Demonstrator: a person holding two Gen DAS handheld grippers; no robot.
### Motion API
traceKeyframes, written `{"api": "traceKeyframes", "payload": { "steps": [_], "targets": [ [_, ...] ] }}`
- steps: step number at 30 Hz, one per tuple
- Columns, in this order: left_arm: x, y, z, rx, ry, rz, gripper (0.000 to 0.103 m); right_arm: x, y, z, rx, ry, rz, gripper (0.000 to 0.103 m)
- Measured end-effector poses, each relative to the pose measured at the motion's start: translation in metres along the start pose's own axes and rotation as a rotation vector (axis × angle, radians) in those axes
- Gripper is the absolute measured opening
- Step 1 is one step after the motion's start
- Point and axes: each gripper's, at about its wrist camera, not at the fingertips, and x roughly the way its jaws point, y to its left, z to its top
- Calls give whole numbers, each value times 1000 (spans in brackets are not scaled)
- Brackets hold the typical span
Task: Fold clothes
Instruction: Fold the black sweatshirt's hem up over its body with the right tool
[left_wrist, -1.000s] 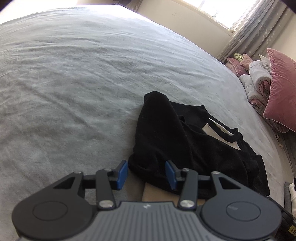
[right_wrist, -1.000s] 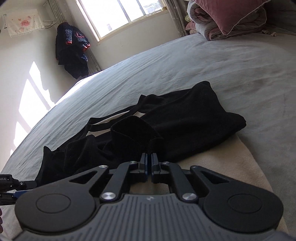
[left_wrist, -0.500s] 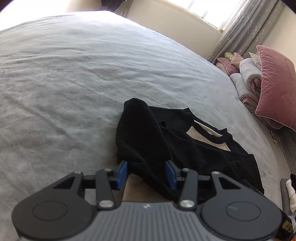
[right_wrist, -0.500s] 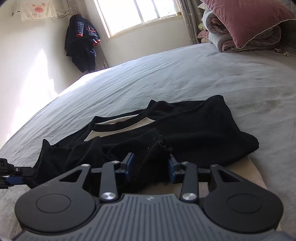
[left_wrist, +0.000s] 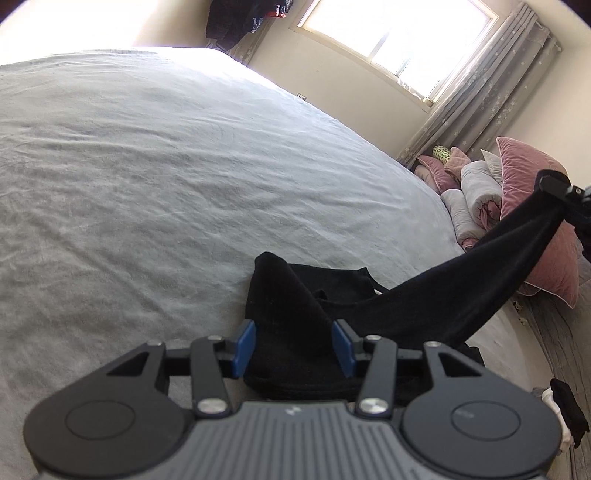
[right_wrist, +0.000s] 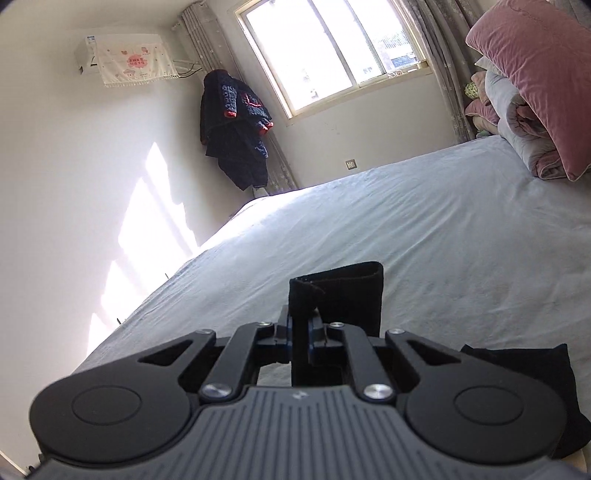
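Left view, nearest at 6 o'clock: left gripper (left_wrist: 293, 349), black with blue pads (left_wrist: 245, 347), jaws spread wide, a fold of the crumpled black knit garment (left_wrist: 295, 317) lying between them, not pinched. Just beyond: bulk of the garment heaped on the wide grey bed sheet (left_wrist: 147, 184). From the heap, one long black sleeve (left_wrist: 491, 266) stretched taut toward 2 o'clock, up off the bed, its end clamped in the right gripper (left_wrist: 561, 195) at the frame's right edge. Behind the sleeve at 3 o'clock: a pink velvet pillow (left_wrist: 524, 173) leaning on rolled grey and pink bedding (left_wrist: 472, 192). Farther, at 1 o'clock: a bright window (left_wrist: 399, 33) with grey starred curtains (left_wrist: 480, 85).

Right view, nearest at 6 o'clock: right gripper (right_wrist: 300, 332) closed tight on the sleeve's black cuff (right_wrist: 336, 295), the cuff standing upright above the jaws. At 4 o'clock, low: more black garment (right_wrist: 532, 373) on the bed. Beyond, grey sheet running off to 12 o'clock. Far wall: dark blue jacket with red trim (right_wrist: 236, 129) hanging at 11 o'clock, beside the window; white wall air conditioner under a printed cloth cover (right_wrist: 125, 59) at 10 o'clock.
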Motion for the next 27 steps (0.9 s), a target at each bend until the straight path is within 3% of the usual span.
{"api": "traceKeyframes", "payload": {
  "steps": [2, 7, 11, 14, 17, 23, 26, 27],
  "targets": [
    [-9, 5, 2, -4, -16, -43, 46, 3, 23, 23, -6, -14, 34, 10],
    [-35, 9, 1, 53, -57, -175, 45, 19, 73, 44, -37, -31, 79, 10],
    [-46, -1, -10, 199, -71, -301, 45, 28, 94, 51, -55, -34, 97, 10],
    [-35, -15, -22, 286, -49, -327, 45, 31, 96, 50, -64, -29, 98, 10],
    [-8, -34, -37, 372, -48, -299, 45, 35, 98, 48, -74, -24, 98, 10],
    [42, -55, -53, 430, -86, -203, 47, 36, 92, 47, -72, -15, 104, 10],
    [73, -52, -52, 377, 8, -78, 53, 32, 83, 49, -77, -17, 104, 10],
    [77, -49, -53, 377, 24, -56, 51, 31, 80, 50, -83, -20, 99, 10]
  ]
}}
